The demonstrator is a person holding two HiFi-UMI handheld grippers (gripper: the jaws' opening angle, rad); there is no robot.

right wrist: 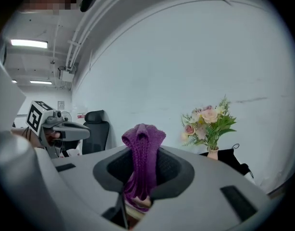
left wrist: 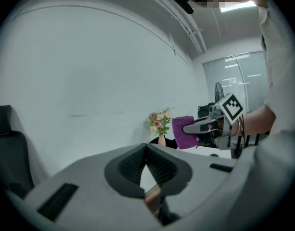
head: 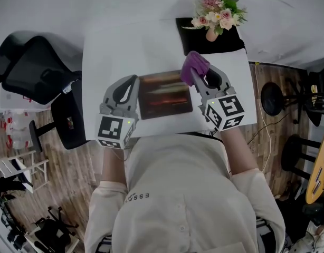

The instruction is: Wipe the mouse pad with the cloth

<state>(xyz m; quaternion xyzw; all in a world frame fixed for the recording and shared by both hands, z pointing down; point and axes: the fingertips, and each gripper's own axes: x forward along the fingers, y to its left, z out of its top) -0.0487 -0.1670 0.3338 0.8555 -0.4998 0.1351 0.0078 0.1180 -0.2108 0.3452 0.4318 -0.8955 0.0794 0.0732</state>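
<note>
Purple cloth (right wrist: 143, 143) is bunched and clamped between the jaws of the right gripper (head: 199, 79), at the far right corner of the dark, reddish mouse pad (head: 164, 96) on the white table (head: 120, 46). The left gripper (head: 131, 84), jaws closed on nothing, is just beside the pad's left edge. Flowers (head: 217, 9) stand beyond.

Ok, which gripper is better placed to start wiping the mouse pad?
Right. The right gripper is shut on the purple cloth, by the right edge of the mouse pad. The left gripper, by its left edge, holds nothing.
</note>
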